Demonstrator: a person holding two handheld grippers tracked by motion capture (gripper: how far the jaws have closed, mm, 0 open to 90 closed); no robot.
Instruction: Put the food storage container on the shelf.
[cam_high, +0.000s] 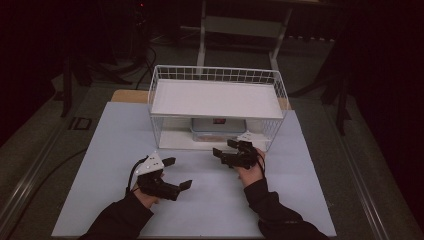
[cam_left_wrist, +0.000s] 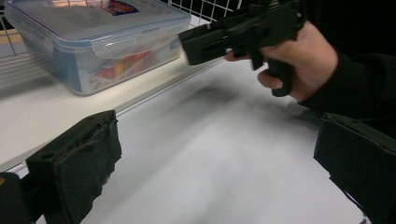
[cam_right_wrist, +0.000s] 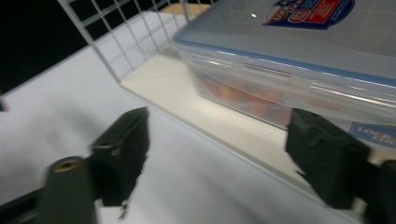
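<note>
— Clear plastic box (cam_high: 218, 128) with a blue rim? Where is it?
— On the bottom shelf of the white wire rack (cam_high: 218, 75), on the desk (cam_high: 115, 150).
— And the tongs?
— The right tongs (cam_high: 223, 150) are open, just in front of the box, holding nothing. The left tongs (cam_high: 177, 173) are open too, over the desk.
</note>
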